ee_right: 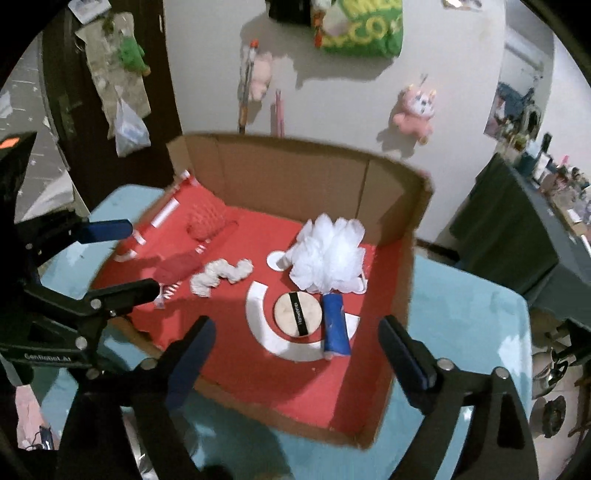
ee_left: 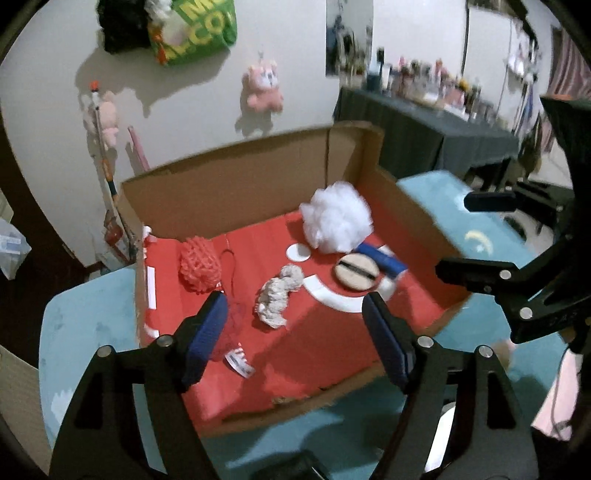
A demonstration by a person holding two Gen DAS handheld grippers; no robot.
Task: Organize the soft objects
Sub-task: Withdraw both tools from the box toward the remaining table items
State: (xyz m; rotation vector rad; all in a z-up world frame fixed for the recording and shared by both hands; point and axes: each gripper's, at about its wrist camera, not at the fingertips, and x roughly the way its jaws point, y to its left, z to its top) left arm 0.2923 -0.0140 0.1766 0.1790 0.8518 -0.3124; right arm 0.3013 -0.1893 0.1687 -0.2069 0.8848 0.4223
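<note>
Left black two-finger claw (ee_left: 295,325) is hanging with jaws standing wide, nothing between the blue pads (ee_left: 207,336). Right black two-finger claw (ee_right: 297,354) is doing the same, empty. Both are pointing steeply downward, side by side.

Both wrist views are dim and soft, with strong fisheye bending and black corners, and motion blur smears the rim of the cardboard box (ee_right: 303,142) and the shelf of small items (ee_left: 424,83) at the far right. Light falls from above and in front, so the pink plush toy (ee_left: 263,86) and the green bag (ee_left: 195,29) throw hard dark shadows on the white wall (ee_left: 192,110). The red box lining (ee_right: 236,373) looks oversaturated, and the white puff (ee_right: 327,254) is blown out with little detail.
</note>
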